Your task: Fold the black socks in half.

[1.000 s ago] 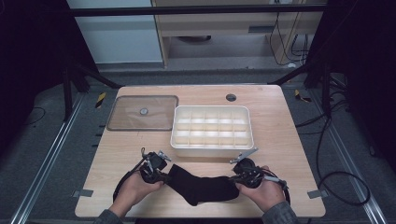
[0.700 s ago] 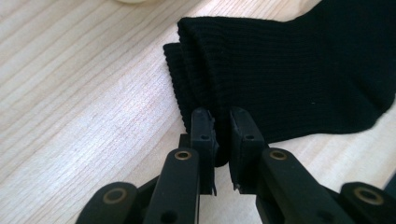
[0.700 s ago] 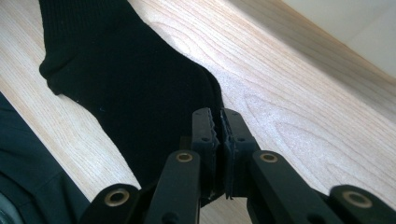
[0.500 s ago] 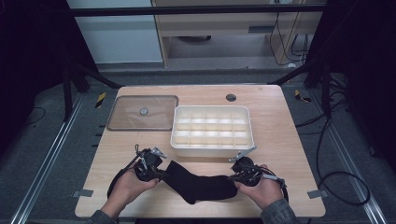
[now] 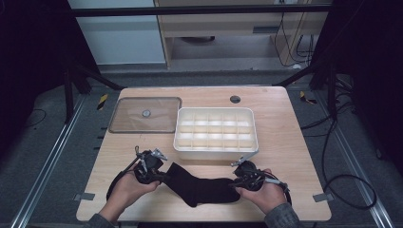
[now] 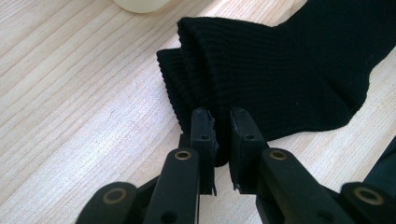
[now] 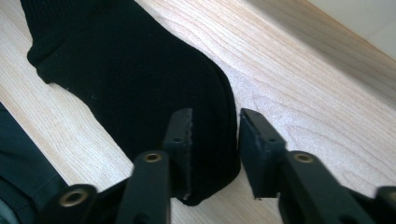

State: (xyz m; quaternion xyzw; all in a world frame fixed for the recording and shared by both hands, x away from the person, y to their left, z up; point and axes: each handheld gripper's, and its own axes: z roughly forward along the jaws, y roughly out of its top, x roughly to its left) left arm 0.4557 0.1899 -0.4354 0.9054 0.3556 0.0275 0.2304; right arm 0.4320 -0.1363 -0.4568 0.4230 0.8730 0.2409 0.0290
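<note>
Near the table's front edge, our left gripper (image 6: 219,123) pinches the black knit sock's (image 5: 202,187) ribbed cuff while our right gripper (image 7: 215,123), its jaws just opening, frees the toe, so any tug may drag the sock crooked.

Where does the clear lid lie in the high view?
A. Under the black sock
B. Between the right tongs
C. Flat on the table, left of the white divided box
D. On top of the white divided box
C: the clear lid lies flat on the table, left of the white divided box, apart from the black sock.
</note>
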